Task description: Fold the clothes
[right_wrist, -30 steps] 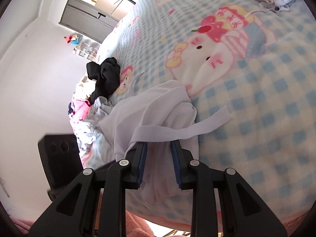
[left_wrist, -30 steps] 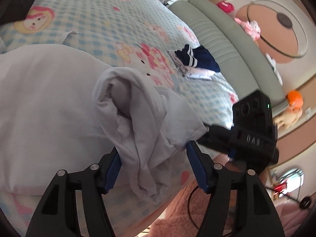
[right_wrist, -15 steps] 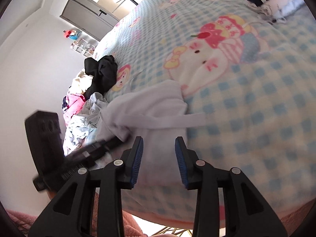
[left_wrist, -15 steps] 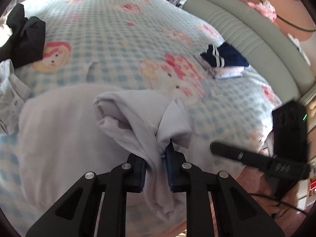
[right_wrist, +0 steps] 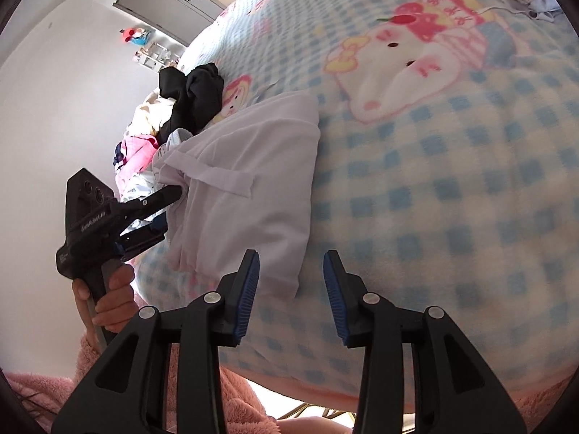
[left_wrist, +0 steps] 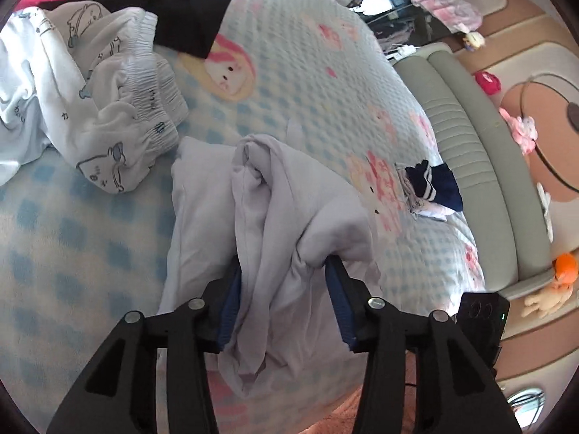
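L gripper (left_wrist: 282, 300) sits low at the near edge of the bed (left_wrist: 325, 72), jaws spread wide w/ a bunched fold of the white garment (left_wrist: 275, 217) draped between them. The cloth passes thru the gap; pads aren't pinching it, so it looks loose, not gripped. Garment lies on the checked blanket (right_wrist: 434, 199) near the bed's front edge, partly folded, one strip flopped across the top. R gripper (right_wrist: 291, 296) hovers just off the garment's near corner, jaws apart, holding nothing — prob. lining up for the next pinch. Unfolded pile waits beside it: printed pajamas (left_wrist: 108, 108) & a black item (left_wrist: 188, 11). Navy striped piece (left_wrist: 434, 184) sits well apart toward the headboard, seemingly done. Fold looks mid-way; lump needs flattening.
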